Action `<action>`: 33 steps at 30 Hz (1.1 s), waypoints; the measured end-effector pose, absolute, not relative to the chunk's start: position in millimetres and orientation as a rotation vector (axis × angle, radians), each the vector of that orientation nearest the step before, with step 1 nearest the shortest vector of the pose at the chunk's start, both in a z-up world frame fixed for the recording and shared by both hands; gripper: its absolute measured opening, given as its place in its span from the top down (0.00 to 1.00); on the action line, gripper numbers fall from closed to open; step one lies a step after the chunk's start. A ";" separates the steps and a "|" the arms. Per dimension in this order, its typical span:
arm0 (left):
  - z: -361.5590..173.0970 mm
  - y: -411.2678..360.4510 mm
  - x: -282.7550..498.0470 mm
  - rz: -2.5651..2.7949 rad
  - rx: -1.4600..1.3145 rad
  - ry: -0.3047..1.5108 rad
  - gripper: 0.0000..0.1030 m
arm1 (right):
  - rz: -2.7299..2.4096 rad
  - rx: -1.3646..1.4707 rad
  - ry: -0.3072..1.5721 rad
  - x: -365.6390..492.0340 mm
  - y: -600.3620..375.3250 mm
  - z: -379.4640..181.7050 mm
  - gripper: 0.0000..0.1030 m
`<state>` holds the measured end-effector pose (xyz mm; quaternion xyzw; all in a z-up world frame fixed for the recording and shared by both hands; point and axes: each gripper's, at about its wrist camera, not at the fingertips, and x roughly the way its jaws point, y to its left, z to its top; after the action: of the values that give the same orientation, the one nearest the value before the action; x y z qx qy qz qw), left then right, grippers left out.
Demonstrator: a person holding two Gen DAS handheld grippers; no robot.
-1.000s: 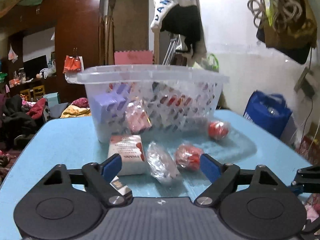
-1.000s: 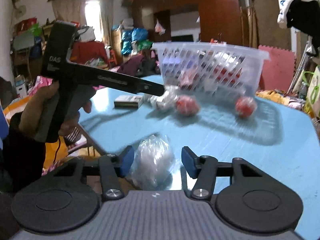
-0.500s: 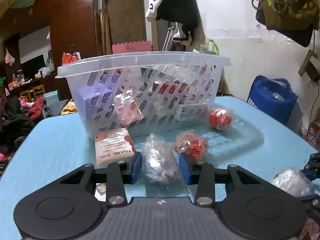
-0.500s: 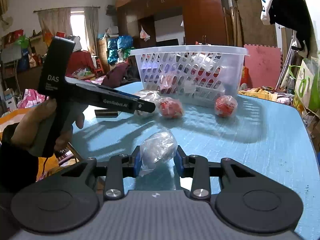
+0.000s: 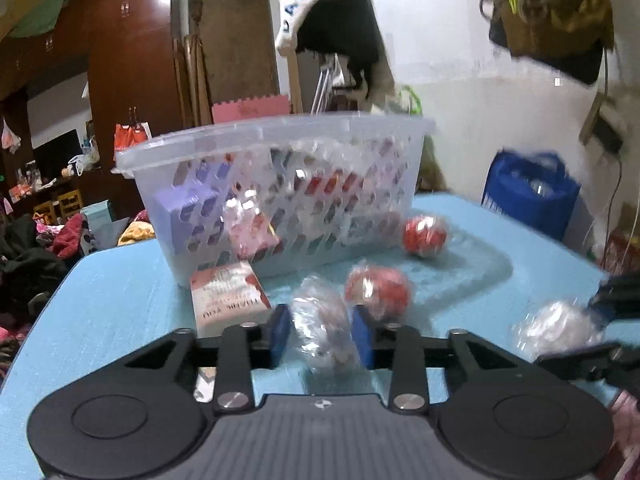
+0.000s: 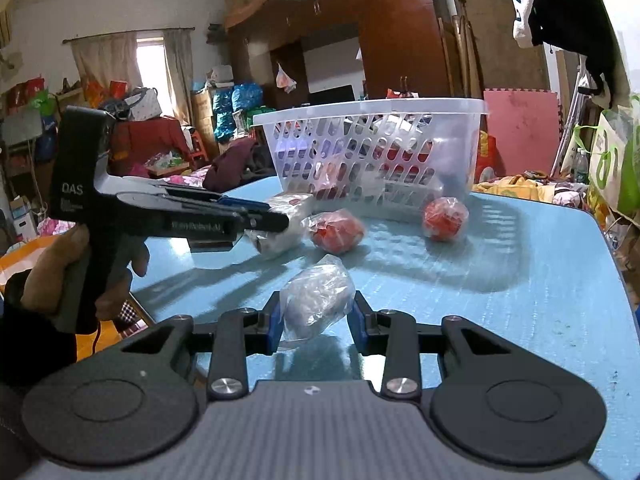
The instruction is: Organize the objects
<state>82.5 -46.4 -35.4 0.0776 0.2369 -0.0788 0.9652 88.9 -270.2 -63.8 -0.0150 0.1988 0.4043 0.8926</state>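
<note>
My left gripper [image 5: 321, 330] is shut on a clear plastic-wrapped item [image 5: 324, 328] on the blue table [image 5: 120, 304]. My right gripper [image 6: 315, 318] is shut on another clear wrapped bundle [image 6: 316, 306], lifted slightly off the table. From the right wrist view the left gripper [image 6: 276, 220] shows at the left, held by a hand [image 6: 60, 264], its fingers closed on its wrapped item [image 6: 276, 236]. A clear slotted basket [image 5: 280, 196] with several items inside stands behind. Two red wrapped balls [image 5: 378, 290] [image 5: 425, 236] lie in front of it.
A white "thank you" box [image 5: 226, 296] lies by the basket's near left corner. A blue bag [image 5: 528, 192] stands past the table's right edge. Cluttered furniture, a wardrobe [image 5: 132, 60] and hanging clothes [image 5: 336, 28] fill the room behind.
The left gripper's jaws closed from wide open onto the clear wrapped item. The right gripper's jaws closed onto its bundle. Both views shifted slightly.
</note>
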 end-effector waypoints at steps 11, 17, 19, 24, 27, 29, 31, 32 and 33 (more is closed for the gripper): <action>-24.5 -27.9 69.9 -0.191 0.060 0.403 0.56 | 0.832 -0.004 0.365 89.5 -273.1 -52.0 0.64; 37.7 -11.5 63.4 -0.222 0.018 0.278 0.56 | 0.810 -0.010 0.202 104.1 -253.7 7.3 0.64; 65.8 -6.4 73.6 -0.218 0.004 0.242 0.56 | 0.772 -0.029 0.162 119.9 -239.4 32.1 0.64; 109.5 -3.2 131.6 -0.128 -0.022 0.237 0.56 | 0.730 -0.035 0.176 178.4 -200.8 72.6 0.63; 111.8 2.1 173.5 -0.103 -0.061 0.307 0.55 | 0.704 -0.061 0.212 207.2 -180.1 78.0 0.58; 104.1 4.6 194.1 -0.090 -0.063 0.342 0.44 | 0.705 -0.079 0.216 217.8 -172.5 74.0 0.37; 94.1 7.6 209.0 -0.056 -0.049 0.376 0.25 | 0.668 -0.107 0.217 219.9 -168.6 67.8 0.16; 89.1 11.0 211.9 -0.045 -0.052 0.388 0.25 | 0.656 -0.110 0.209 218.4 -172.1 64.8 0.15; 84.9 13.9 212.0 -0.053 -0.057 0.398 0.25 | 0.656 -0.106 0.212 215.7 -176.1 63.2 0.15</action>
<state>212.0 13.9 84.9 -0.0284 0.1978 -0.0264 0.9795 215.7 -176.1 63.2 -0.0518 0.1036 0.3212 0.9399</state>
